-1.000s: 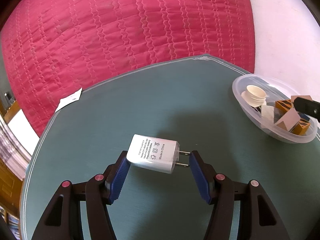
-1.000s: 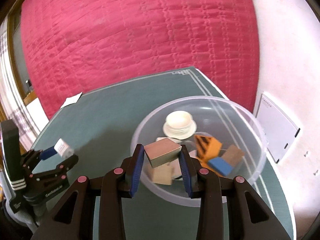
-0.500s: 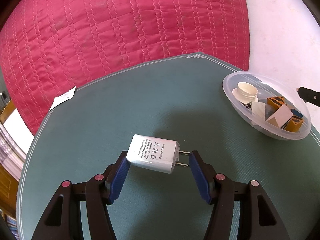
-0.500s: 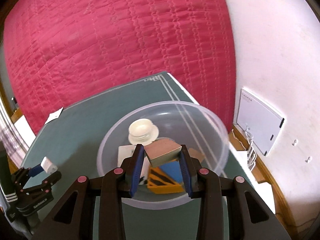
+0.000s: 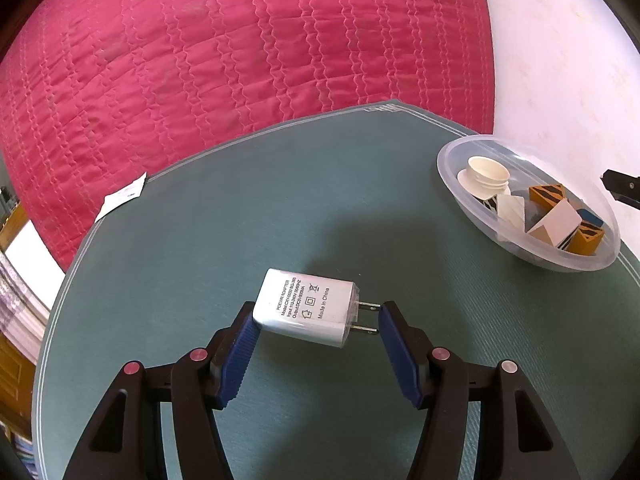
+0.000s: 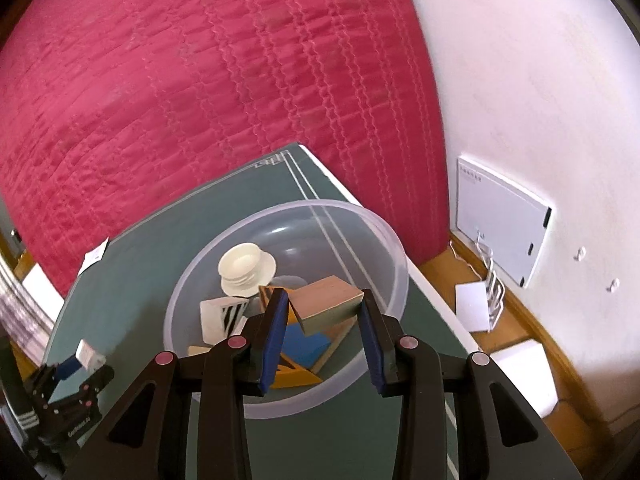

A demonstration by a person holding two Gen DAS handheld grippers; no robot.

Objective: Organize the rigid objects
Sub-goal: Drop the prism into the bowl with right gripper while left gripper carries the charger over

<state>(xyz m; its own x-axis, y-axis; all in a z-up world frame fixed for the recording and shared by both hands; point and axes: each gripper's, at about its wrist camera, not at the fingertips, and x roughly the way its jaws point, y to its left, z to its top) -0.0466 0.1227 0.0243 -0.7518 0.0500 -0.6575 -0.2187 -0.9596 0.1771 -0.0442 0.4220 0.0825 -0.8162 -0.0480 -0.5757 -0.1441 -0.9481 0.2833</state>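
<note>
My left gripper (image 5: 316,316) is shut on a white power adapter (image 5: 306,312), one pad on its body and the other against its two prongs, held above the green table (image 5: 224,208). My right gripper (image 6: 325,310) is shut on a plain wooden block (image 6: 326,302) and holds it over a clear plastic bowl (image 6: 384,236). In the bowl lie a white threaded cap (image 6: 246,266), a white striped block (image 6: 222,314), a blue block (image 6: 306,346) and orange striped blocks (image 6: 294,376). The same bowl (image 5: 452,184) stands at the table's right edge in the left wrist view, and the left gripper (image 6: 86,364) shows low left in the right wrist view.
A red quilted bed (image 5: 240,60) lies beyond the table. A paper slip (image 5: 122,198) rests on the table's far left edge. To the right are a white wall (image 6: 540,80), a white flat panel (image 6: 504,220) and small white boxes (image 6: 472,306) on a wooden floor.
The right gripper has swung to the right and rolled with the wooden block, staying above the bowl. The left gripper's view has turned slightly; it still holds the adapter.
</note>
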